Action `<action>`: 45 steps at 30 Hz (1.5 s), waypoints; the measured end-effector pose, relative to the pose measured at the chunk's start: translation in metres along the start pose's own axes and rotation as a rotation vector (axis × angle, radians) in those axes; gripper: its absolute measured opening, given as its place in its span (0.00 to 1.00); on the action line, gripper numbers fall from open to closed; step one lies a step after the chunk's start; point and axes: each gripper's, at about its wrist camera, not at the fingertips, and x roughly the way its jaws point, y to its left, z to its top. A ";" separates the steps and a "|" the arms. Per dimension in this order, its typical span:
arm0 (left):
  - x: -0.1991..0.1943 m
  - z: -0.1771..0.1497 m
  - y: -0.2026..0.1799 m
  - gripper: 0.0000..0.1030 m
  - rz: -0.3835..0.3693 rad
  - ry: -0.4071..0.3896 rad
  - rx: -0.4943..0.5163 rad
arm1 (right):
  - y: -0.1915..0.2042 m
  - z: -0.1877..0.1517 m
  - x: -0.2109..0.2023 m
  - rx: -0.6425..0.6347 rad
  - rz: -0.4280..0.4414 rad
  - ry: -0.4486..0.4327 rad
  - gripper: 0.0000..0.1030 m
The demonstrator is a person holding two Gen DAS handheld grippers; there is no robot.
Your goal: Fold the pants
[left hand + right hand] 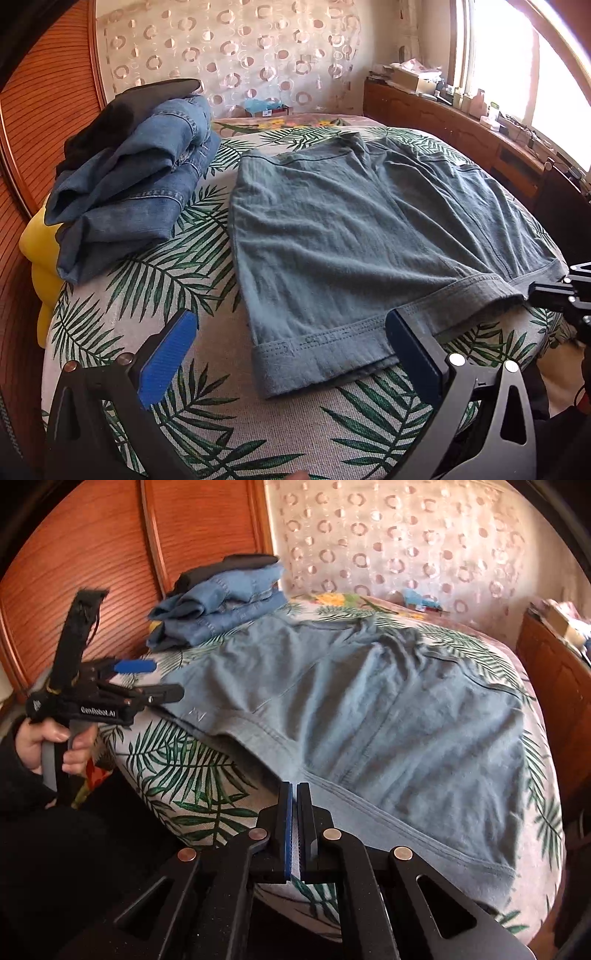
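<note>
**Soft cloth, matt black frames**

The pants (351,236) are matt grey-blue woven cloth, finely ribbed. The bedcover (207,424) is coarse leaf-printed fabric. The folded jeans (140,192) are faded denim. The left gripper (291,354) has ridged blue pads (166,354) on matt black arms. The headboard (92,554) is grooved, glossy wood.

White lettering "GenRobot.AI" runs along the black side of the left hand-held gripper (147,679), just above the person's hand (55,746).

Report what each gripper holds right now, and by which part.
The right gripper is shut on the near hem edge of the grey-blue pants. The left gripper is open and holds nothing.
</note>
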 end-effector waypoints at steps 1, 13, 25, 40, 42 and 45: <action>0.000 0.000 0.001 0.97 -0.003 0.000 -0.002 | -0.004 -0.002 -0.005 0.013 -0.012 -0.004 0.08; 0.002 -0.010 0.011 0.66 -0.024 0.036 -0.032 | -0.058 -0.029 -0.054 0.168 -0.307 -0.035 0.37; -0.007 -0.018 0.015 0.39 -0.107 0.062 -0.036 | -0.076 -0.058 -0.047 0.292 -0.357 0.011 0.48; -0.018 -0.024 0.027 0.09 -0.111 0.057 -0.061 | -0.085 -0.044 -0.044 0.288 -0.325 0.017 0.50; -0.018 -0.025 0.027 0.09 -0.112 0.056 -0.066 | -0.086 -0.043 -0.044 0.292 -0.316 0.019 0.50; -0.023 -0.022 0.026 0.11 -0.108 0.042 -0.068 | -0.091 -0.038 -0.050 0.295 -0.324 0.005 0.50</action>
